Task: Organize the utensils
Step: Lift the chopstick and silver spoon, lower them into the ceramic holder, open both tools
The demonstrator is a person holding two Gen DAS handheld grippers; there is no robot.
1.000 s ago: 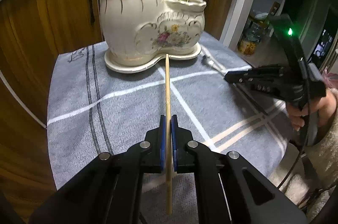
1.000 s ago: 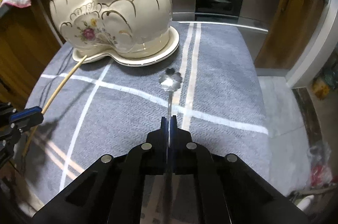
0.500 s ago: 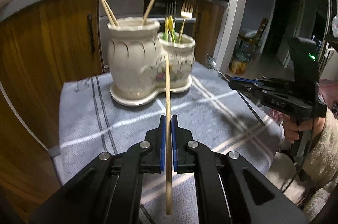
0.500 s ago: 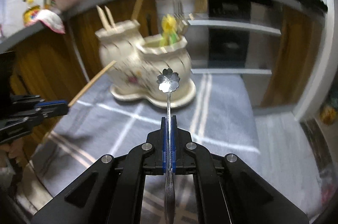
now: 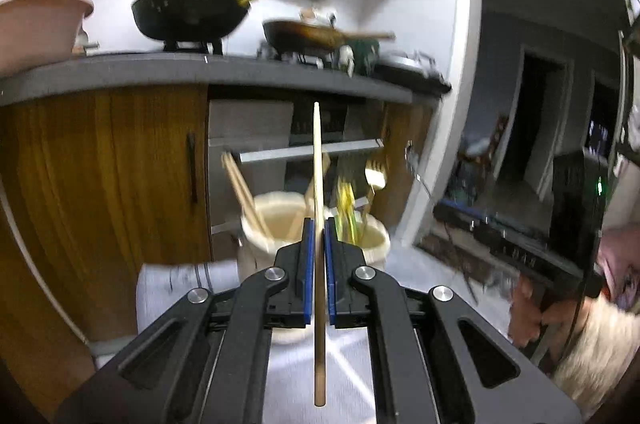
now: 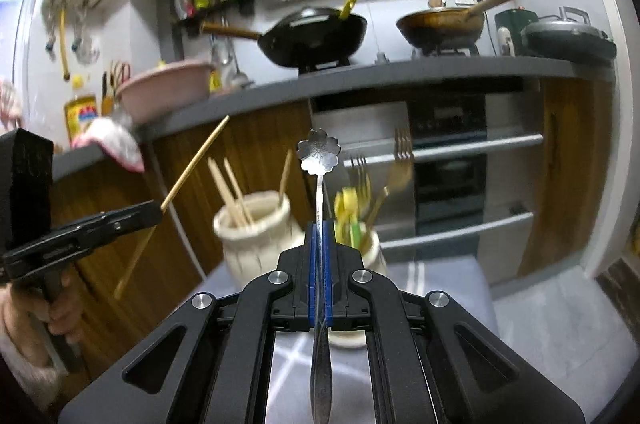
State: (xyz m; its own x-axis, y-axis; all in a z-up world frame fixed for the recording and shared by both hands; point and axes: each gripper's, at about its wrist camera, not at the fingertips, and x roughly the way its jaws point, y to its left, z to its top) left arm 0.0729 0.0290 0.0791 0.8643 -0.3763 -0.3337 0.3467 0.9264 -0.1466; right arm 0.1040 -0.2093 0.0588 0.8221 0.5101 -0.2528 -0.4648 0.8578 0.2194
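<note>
My left gripper (image 5: 316,224) is shut on a wooden chopstick (image 5: 317,160) that points up and forward, raised above the table. My right gripper (image 6: 319,224) is shut on a silver spoon with a flower-shaped bowl (image 6: 319,149), also lifted. Beyond both stands the cream ceramic two-pot utensil holder (image 6: 256,228). Its left pot (image 5: 272,220) holds chopsticks (image 6: 230,190); its right pot (image 5: 374,236) holds gold forks (image 6: 394,176) and yellow-green utensils (image 6: 348,212). The left gripper with its chopstick (image 6: 194,160) shows at the left of the right wrist view.
The holder stands on a grey cloth with white stripes (image 6: 440,288) over a small table. Wooden cabinets (image 5: 100,176), an oven (image 6: 448,160) and a grey counter (image 6: 400,72) with woks (image 6: 316,32) and a pink basin (image 6: 160,88) lie behind. A person's hand (image 6: 60,312) holds the left gripper.
Both grippers have risen from the cloth and tipped upward, lifting the chopstick and the spoon. The holder now sits low in both views and the counter with the woks has come into view.
</note>
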